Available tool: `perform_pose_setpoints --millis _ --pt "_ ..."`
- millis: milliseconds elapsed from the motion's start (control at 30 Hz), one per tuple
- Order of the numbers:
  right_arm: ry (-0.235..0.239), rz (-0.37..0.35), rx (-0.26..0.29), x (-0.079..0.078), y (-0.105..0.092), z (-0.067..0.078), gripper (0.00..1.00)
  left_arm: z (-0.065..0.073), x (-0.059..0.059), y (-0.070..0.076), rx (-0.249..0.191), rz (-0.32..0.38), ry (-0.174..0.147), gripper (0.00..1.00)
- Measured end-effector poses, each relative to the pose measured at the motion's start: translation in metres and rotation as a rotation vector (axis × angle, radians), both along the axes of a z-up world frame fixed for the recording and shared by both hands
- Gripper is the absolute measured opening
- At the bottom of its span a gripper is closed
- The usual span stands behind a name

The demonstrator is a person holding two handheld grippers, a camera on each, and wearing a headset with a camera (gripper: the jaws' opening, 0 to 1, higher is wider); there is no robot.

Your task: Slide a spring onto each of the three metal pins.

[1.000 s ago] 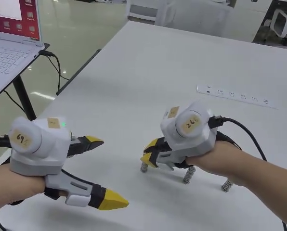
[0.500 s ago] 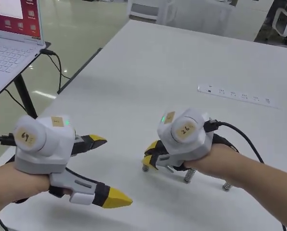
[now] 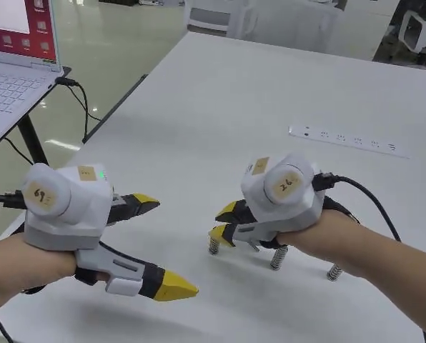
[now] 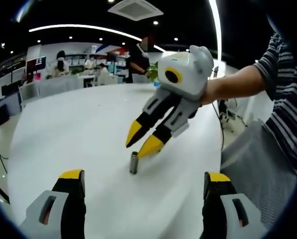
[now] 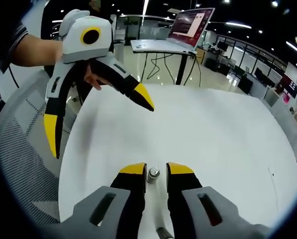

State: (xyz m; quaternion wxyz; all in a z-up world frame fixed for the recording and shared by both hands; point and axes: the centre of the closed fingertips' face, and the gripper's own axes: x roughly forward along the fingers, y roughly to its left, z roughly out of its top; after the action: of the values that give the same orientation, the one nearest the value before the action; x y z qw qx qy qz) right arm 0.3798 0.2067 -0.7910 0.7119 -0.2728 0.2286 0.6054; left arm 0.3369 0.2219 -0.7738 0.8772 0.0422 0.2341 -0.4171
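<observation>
Three short metal pins stand in a row on the white table (image 3: 220, 107), each wrapped in a spring: left (image 3: 214, 246), middle (image 3: 278, 257), right (image 3: 334, 272). My right gripper (image 3: 222, 223) hovers just above the left pin (image 4: 133, 163), jaws slightly apart and holding nothing. In the right gripper view that pin's top (image 5: 152, 174) shows between the right gripper's (image 5: 152, 168) yellow tips. My left gripper (image 3: 164, 246) rests to the left, jaws wide open and empty. In the left gripper view the left gripper (image 4: 144, 177) frames the pin and the right gripper (image 4: 142, 139).
A white power strip (image 3: 349, 140) lies at the back right of the table. A laptop (image 3: 13, 64) sits on a stand off the table's left edge. A black cable (image 3: 370, 207) trails from the right gripper across the table.
My right gripper has risen slightly off the left pin and its jaws stand a little wider apart. The left gripper has barely moved.
</observation>
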Motion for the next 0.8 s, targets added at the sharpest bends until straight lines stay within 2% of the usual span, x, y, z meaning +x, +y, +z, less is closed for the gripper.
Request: perform_pose_setpoints --millis 200,300,500,567,700,800 --pt "-0.008 -0.030 0.064 -0.005 -0.009 0.016 0.28 0.003 0.002 -0.003 -0.002 -0.004 -0.004 0.97" --pt "-0.015 -0.051 0.090 -0.005 -0.019 0.021 0.32 0.007 0.004 -0.002 -0.019 0.015 -0.007 0.97" --pt "0.007 -0.113 0.128 -0.004 -0.036 0.021 0.39 0.009 0.002 -0.007 -0.007 -0.001 -0.008 0.97" --pt "-0.003 -0.129 0.133 -0.004 -0.043 0.021 0.41 0.010 0.002 -0.010 -0.009 -0.005 -0.010 0.97" --pt "0.026 -0.152 0.154 -0.011 -0.053 0.019 0.46 0.011 0.003 -0.014 -0.004 -0.013 -0.014 0.97" --pt "0.008 -0.149 0.148 -0.014 -0.058 0.019 0.50 0.012 0.004 -0.018 -0.014 -0.012 -0.014 0.98"
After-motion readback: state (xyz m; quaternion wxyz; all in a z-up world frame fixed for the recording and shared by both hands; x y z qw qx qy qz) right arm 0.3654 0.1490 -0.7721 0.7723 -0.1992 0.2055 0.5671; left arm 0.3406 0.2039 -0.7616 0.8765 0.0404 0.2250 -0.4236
